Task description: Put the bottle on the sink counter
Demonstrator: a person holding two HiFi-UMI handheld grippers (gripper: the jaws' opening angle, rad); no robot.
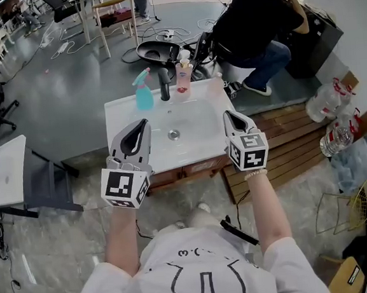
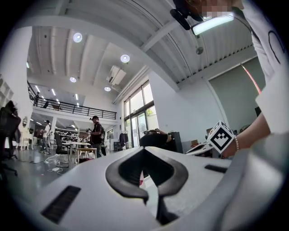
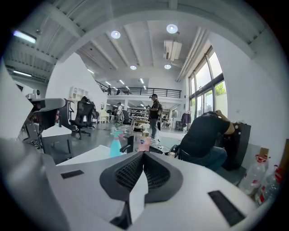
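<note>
A white sink counter [image 1: 120, 116] stands in front of me with a black faucet [image 1: 164, 84] at its back edge. A blue spray bottle [image 1: 143, 92] and a pink pump bottle [image 1: 184, 75] stand upright beside the faucet. They also show far off in the right gripper view: the spray bottle [image 3: 116, 145] and the pink bottle [image 3: 144, 143]. My left gripper [image 1: 145, 122] hovers over the counter's front left, shut, with nothing in it. My right gripper [image 1: 226, 114] hovers over the front right, shut and empty too. Both jaw pairs meet at their tips [image 2: 144, 150] [image 3: 143, 153].
A person in black [image 1: 256, 28] crouches just behind the counter on the right. A wooden pallet [image 1: 291, 139] lies to the right, with large clear water bottles [image 1: 325, 101] beyond it. A grey chair [image 1: 46, 183] and a white table [image 1: 4, 171] stand at the left.
</note>
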